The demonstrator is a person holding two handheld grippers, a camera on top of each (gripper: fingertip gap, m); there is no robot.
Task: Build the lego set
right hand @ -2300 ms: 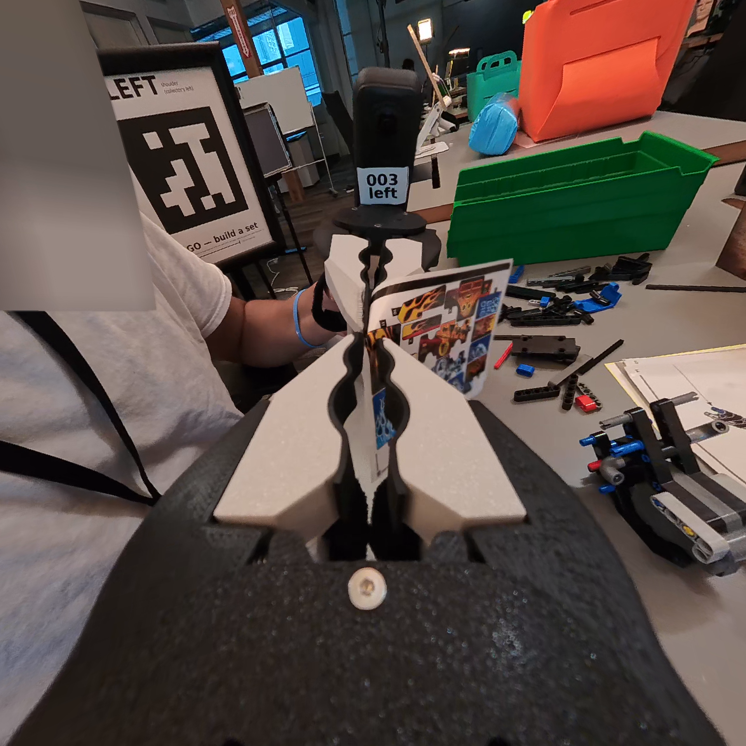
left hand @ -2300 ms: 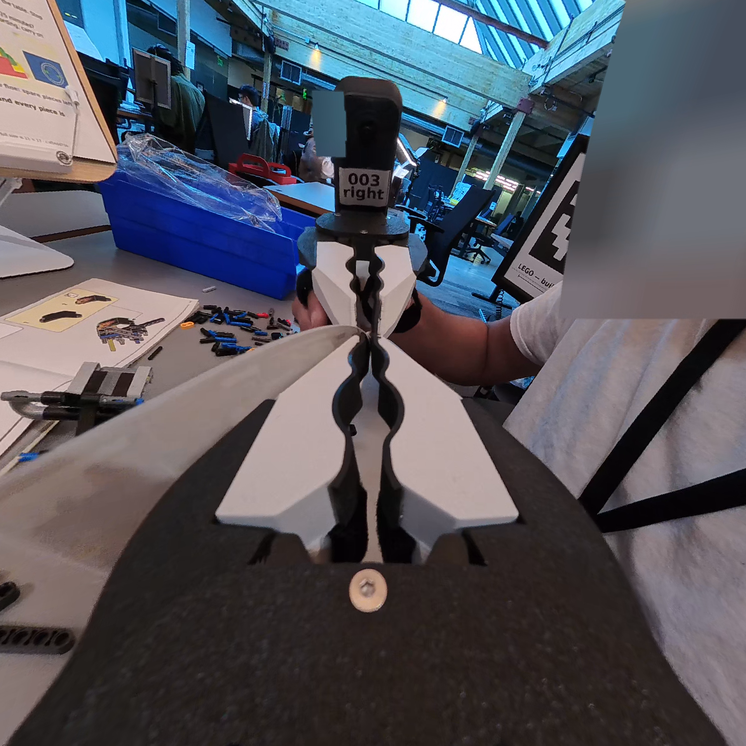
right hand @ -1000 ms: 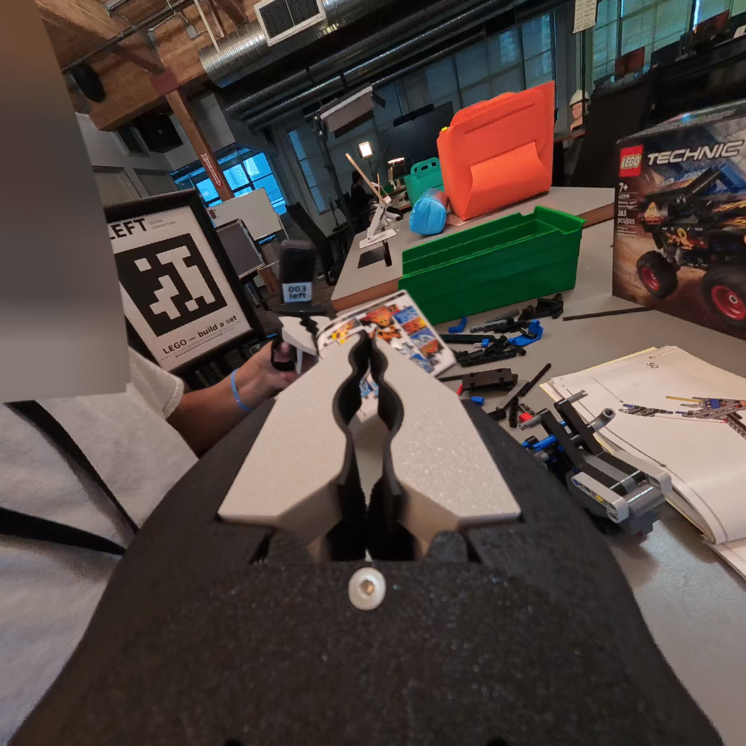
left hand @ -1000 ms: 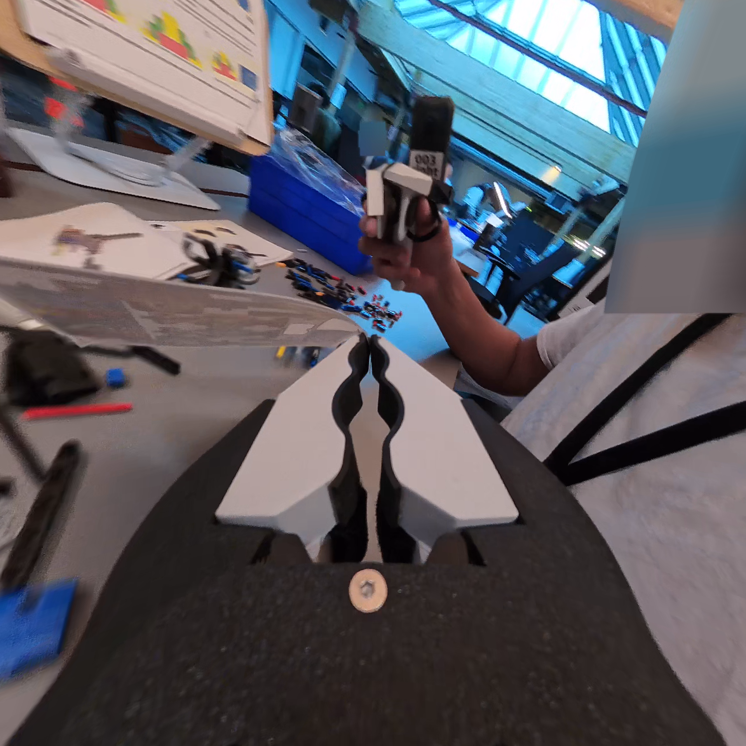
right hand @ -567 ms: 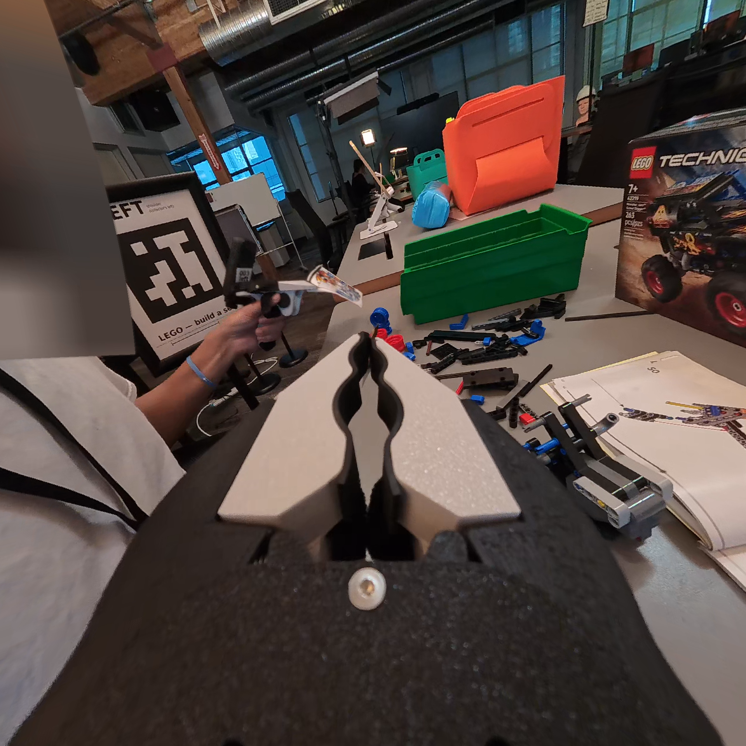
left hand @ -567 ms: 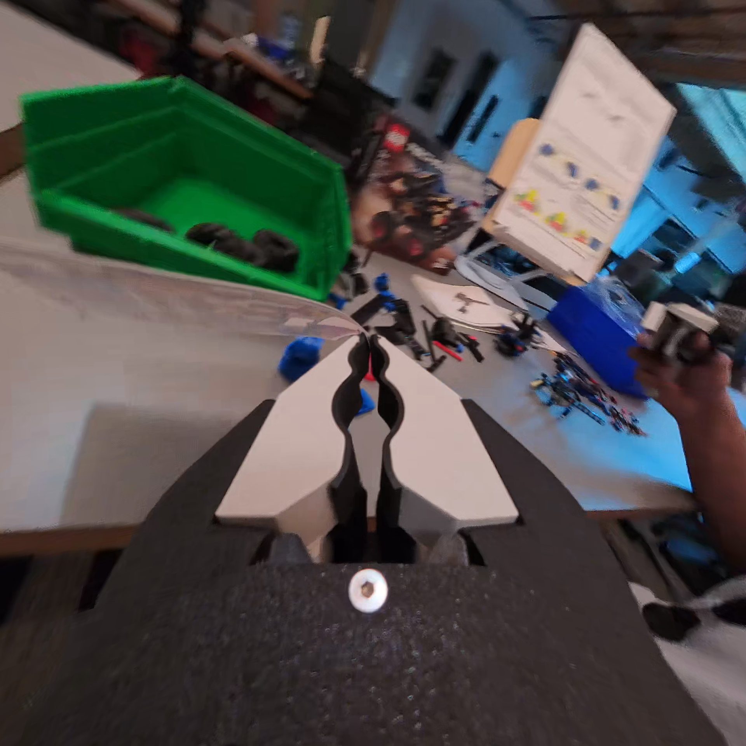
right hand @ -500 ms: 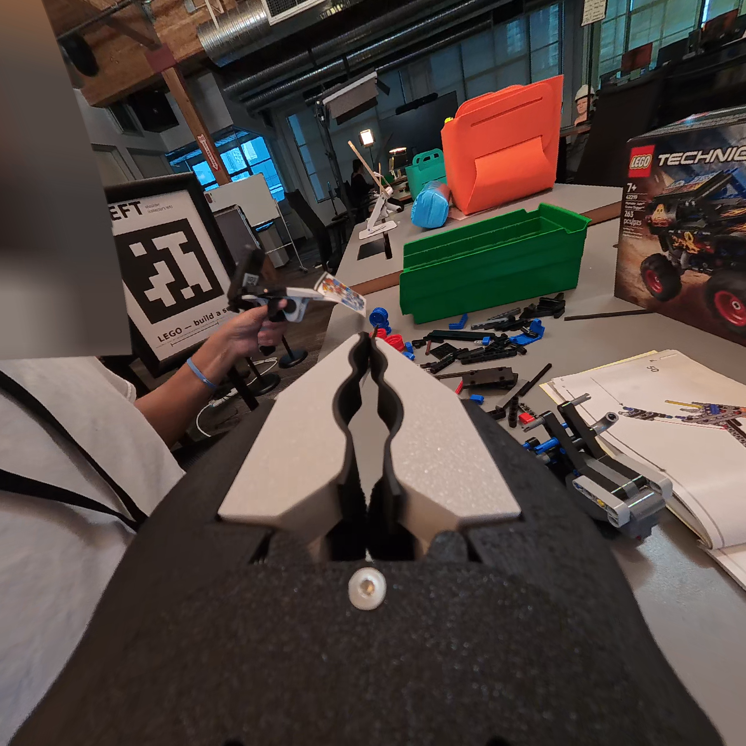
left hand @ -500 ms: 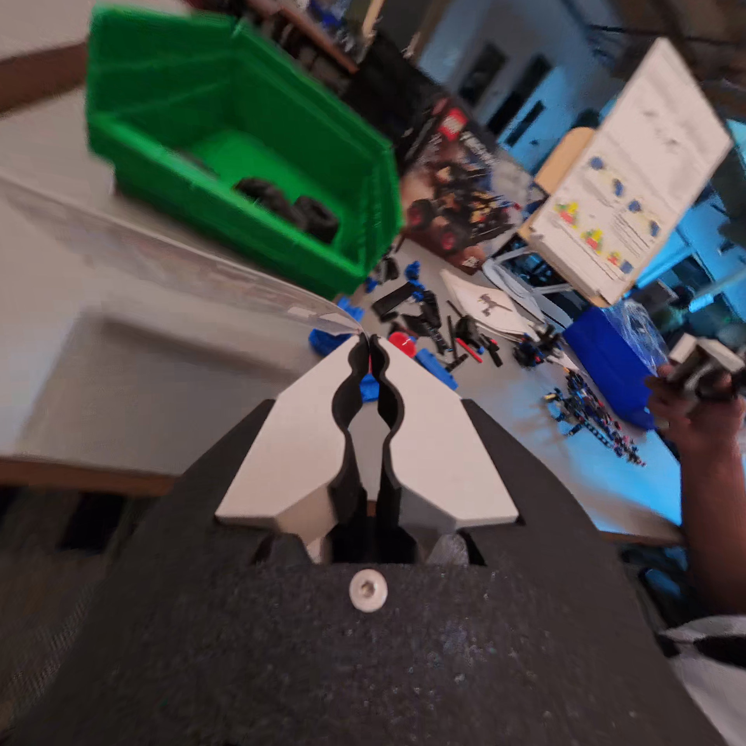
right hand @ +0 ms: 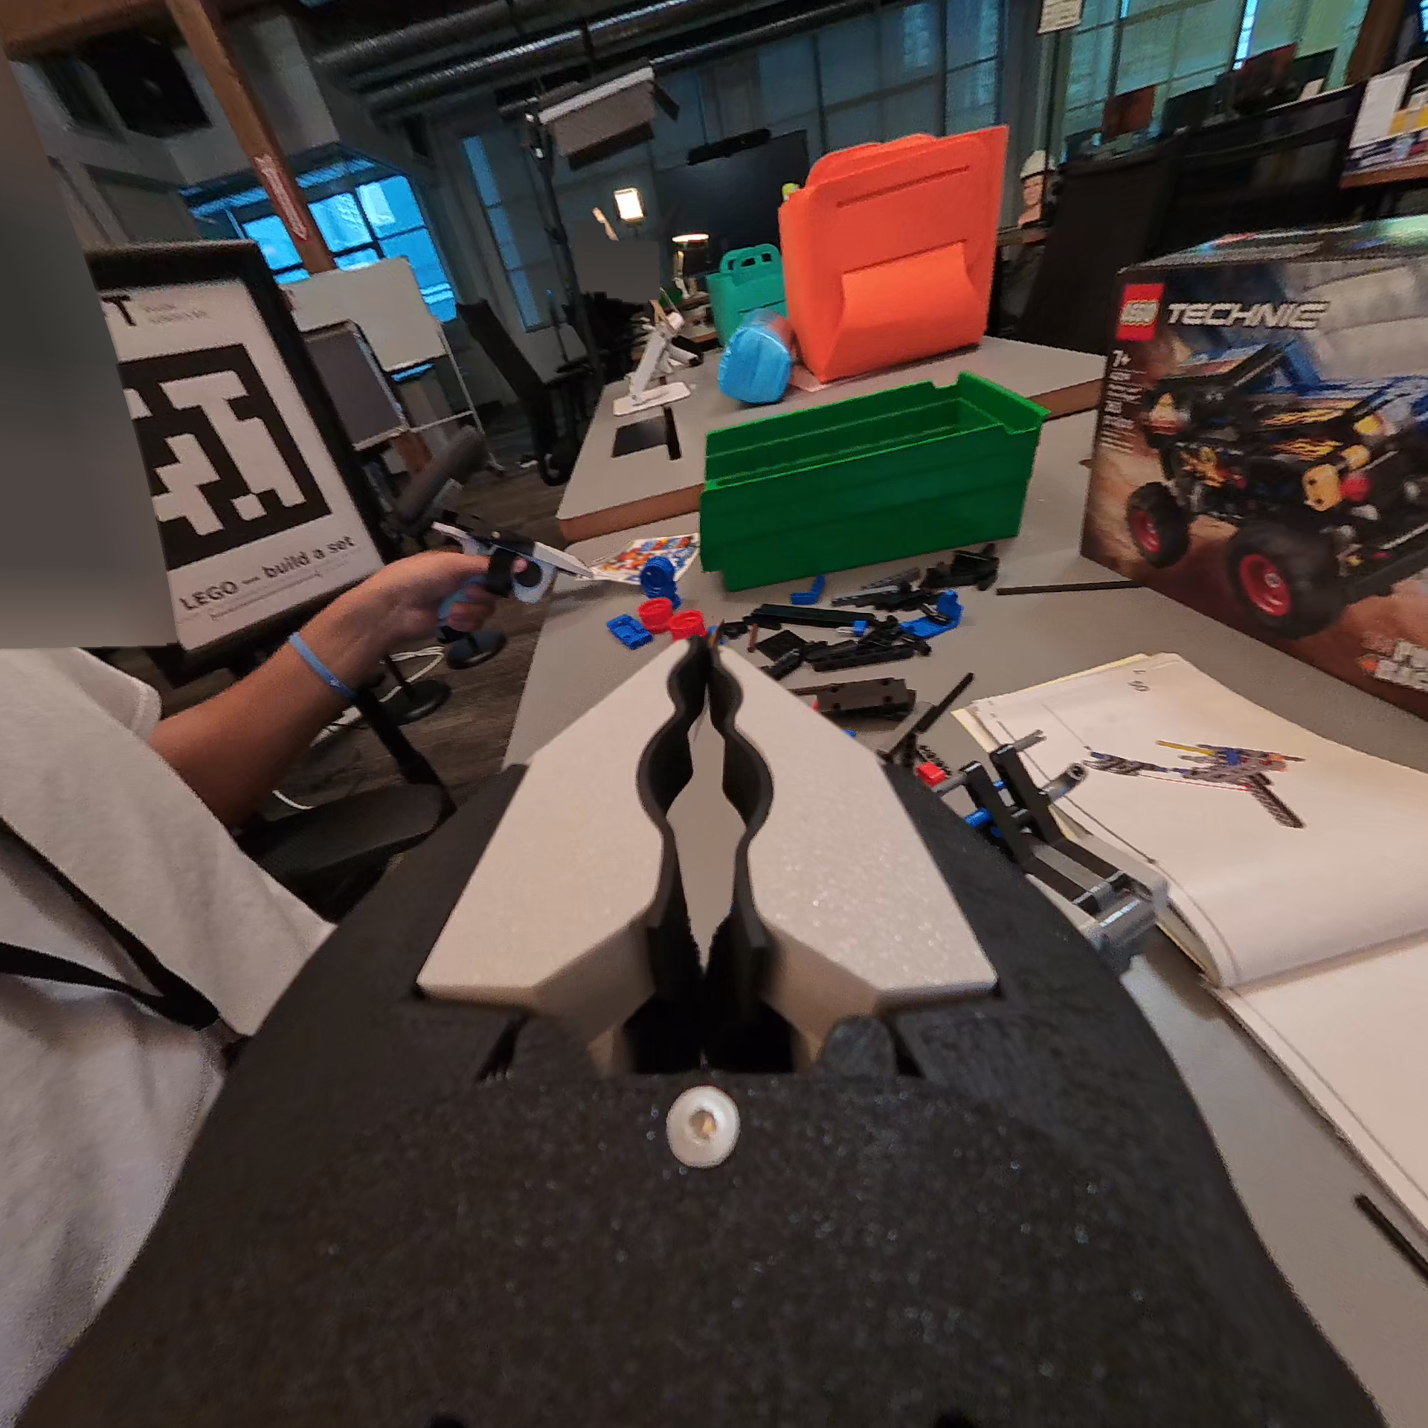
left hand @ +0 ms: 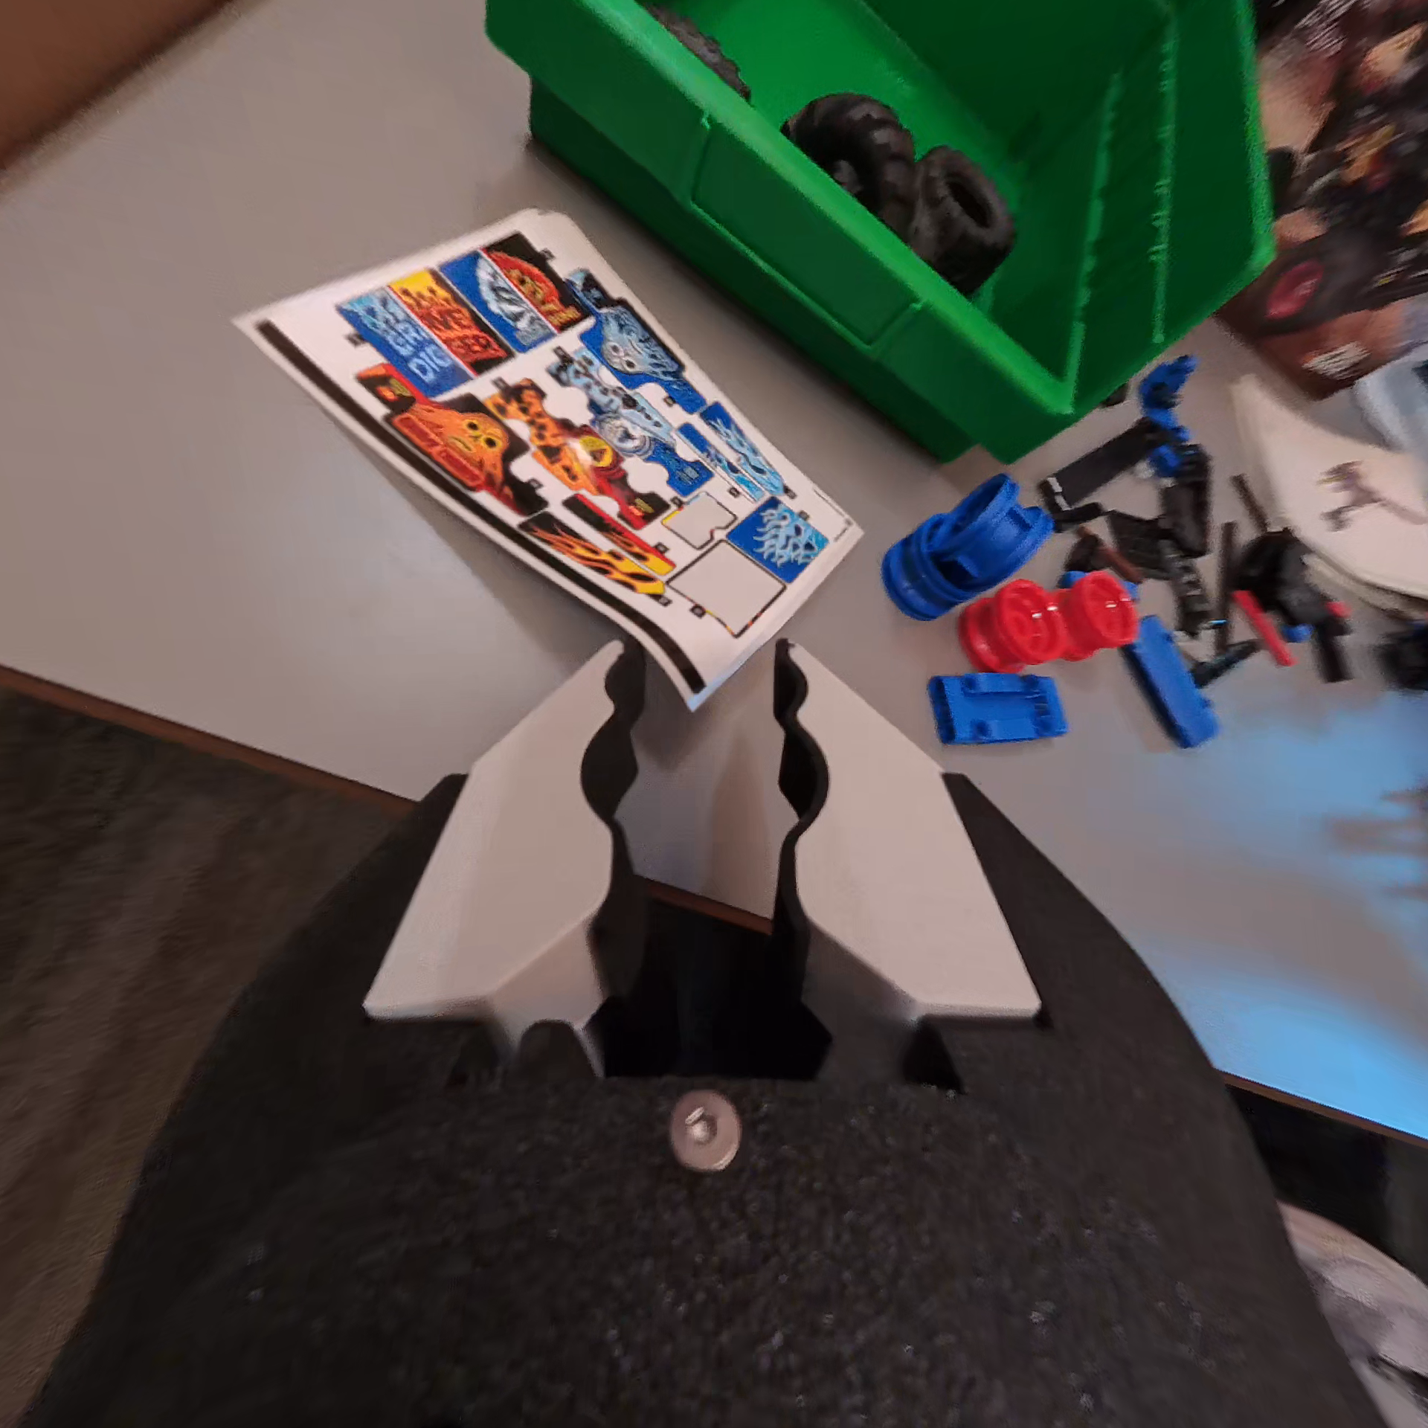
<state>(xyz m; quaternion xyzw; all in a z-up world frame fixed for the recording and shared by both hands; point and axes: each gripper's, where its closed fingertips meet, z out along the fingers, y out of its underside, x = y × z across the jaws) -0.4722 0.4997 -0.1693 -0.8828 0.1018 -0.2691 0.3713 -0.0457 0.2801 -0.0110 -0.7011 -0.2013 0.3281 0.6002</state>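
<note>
Left hand-held gripper [left hand: 705,657]: jaws stand wide apart, gripping nothing. The near corner of the sticker sheet [left hand: 556,440] lies in the gap between the fingertips but shows no pinch; the sheet rests flat and printed side up on the worktop [left hand: 193,502], running off toward 11 o'clock. Judgement: the sheet is parked at the worktop's near edge, clear of the loose parts, so it stays flat and within reach for later use.

At 1 o'clock from this gripper stands the green bin [left hand: 889,232], with black tyres [left hand: 912,178] inside, kept apart from the small parts, likely because they are needed late. At 3 o'clock lie blue hubs [left hand: 966,549], red hubs [left hand: 1047,622] and a blue flat piece [left hand: 997,707], with a blurred scatter of black and blue parts beyond.

Right hand-held gripper [right hand: 705,653]: jaws nearly closed, only a thin slit between the tips, and nothing visible in them. It is held above the worktop, idle. At 3 o'clock from it sits the partly built model [right hand: 1059,842], resting against the open instruction booklet [right hand: 1236,811], presumably so the build can be checked against the page. The set's box [right hand: 1267,456] stands at 2 o'clock. The build appears to be at an early stage.
</note>
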